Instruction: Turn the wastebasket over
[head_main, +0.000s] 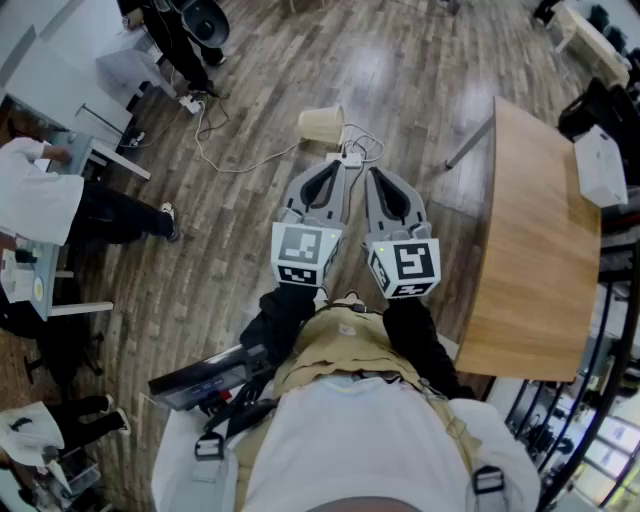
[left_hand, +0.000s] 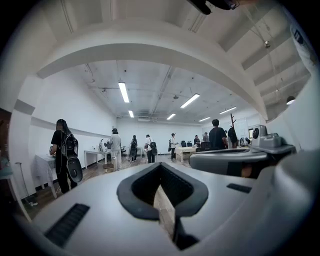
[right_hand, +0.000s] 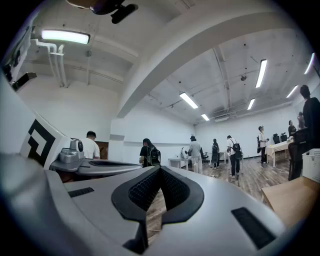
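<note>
Starting at the left, seated people and pale desks line the far left edge of the wooden floor (head_main: 250, 230), well apart from the work. Next comes the left tool (head_main: 333, 168), held level ahead of the person's body. Its own view shows its jaws drawn together at the tips with nothing between them, only floorboards visible through the gap. Just beyond its tips, on the floor, sits the wastebasket (head_main: 321, 123), a cream one that appears to lie on its side beside a white cable (head_main: 215, 150). I cannot tell which end is its mouth. The right tool (head_main: 376, 178) is level beside the left one and likewise closed and empty. Farther right stands a wooden table (head_main: 535, 240), its near left corner well clear of the basket, with a white box (head_main: 600, 165) at its far right edge. By my reading nothing of the task is done. Neither tool touches the basket, so the approach, the grip and the turn all remain.
</note>
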